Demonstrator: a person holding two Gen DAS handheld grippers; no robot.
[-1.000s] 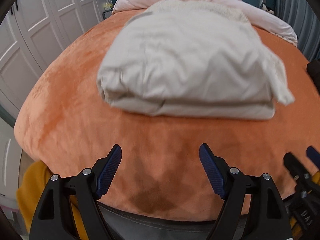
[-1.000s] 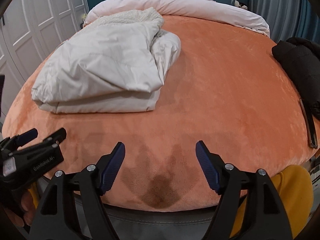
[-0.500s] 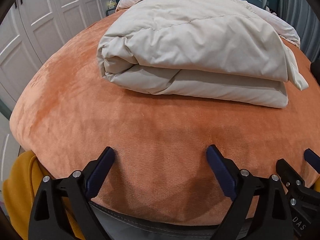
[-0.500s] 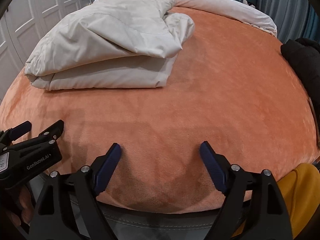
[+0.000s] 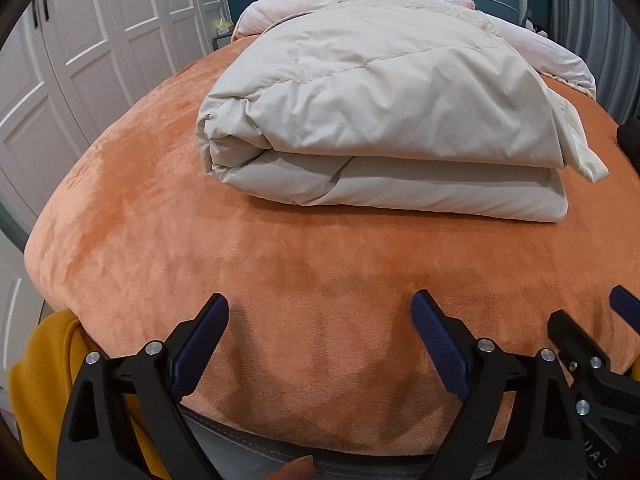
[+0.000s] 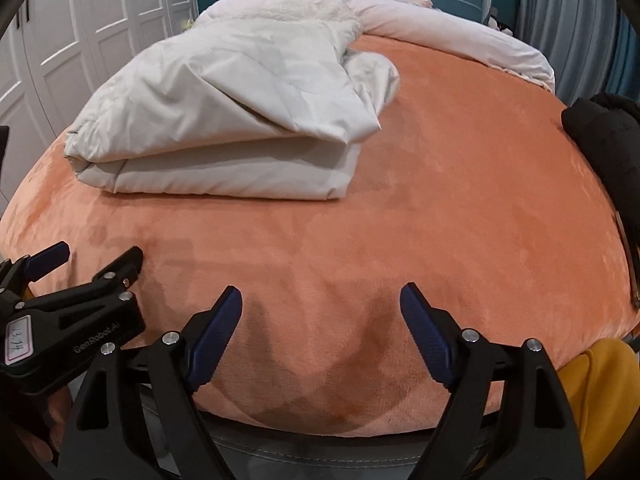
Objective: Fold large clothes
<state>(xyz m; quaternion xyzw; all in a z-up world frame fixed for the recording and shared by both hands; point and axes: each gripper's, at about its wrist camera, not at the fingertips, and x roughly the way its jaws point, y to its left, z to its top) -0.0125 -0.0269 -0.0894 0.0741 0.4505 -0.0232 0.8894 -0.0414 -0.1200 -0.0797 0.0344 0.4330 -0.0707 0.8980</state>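
Orange plush bedspread [image 5: 168, 240] fills both of my wrist views. On it lies the folded cream padded coat [image 5: 376, 120], a thick bundle set toward the left side of the bed, well ahead of both tools and touched by neither. My left gripper [image 5: 320, 320] hovers over the near edge of the bed; its jaws are closing a little, though they stand wide apart with only bedspread showing between them. My right gripper [image 6: 322, 314] hangs just beside it, its blue-padded fingers [image 6: 424, 332] spread apart and empty. A pale pink rolled duvet [image 6: 460, 36] runs along the far edge. A black garment [image 6: 600, 140] sits at the right edge. A mustard-yellow sleeve [image 6: 600, 392] shows behind the right tool.
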